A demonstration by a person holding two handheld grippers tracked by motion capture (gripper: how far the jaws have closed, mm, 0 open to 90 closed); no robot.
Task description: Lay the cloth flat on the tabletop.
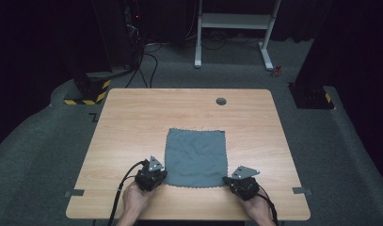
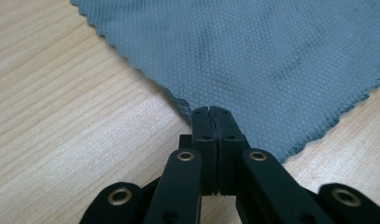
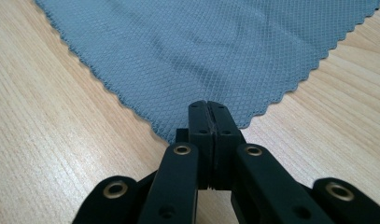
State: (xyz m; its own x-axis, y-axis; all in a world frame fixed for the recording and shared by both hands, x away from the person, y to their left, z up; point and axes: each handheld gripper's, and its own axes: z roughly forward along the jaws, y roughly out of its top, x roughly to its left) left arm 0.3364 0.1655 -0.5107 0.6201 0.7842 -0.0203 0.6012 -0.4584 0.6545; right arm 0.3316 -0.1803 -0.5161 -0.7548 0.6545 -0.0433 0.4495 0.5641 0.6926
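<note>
**Both grippers at the cloth's near corners**

A grey cloth (image 1: 196, 158) lies flat on the wooden surface (image 1: 132, 122). The left gripper (image 1: 151, 176) sits at the cloth's near left corner, the right gripper (image 1: 242, 181) at its near right corner. Beyond the cloth's far edge, a round hole (image 1: 221, 101) marks the surface

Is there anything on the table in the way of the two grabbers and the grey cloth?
Nothing visible. The left gripper is shut on the near left corner of the grey cloth, and the right gripper is shut on its near right corner. The table around the cloth is bare wood.
</note>
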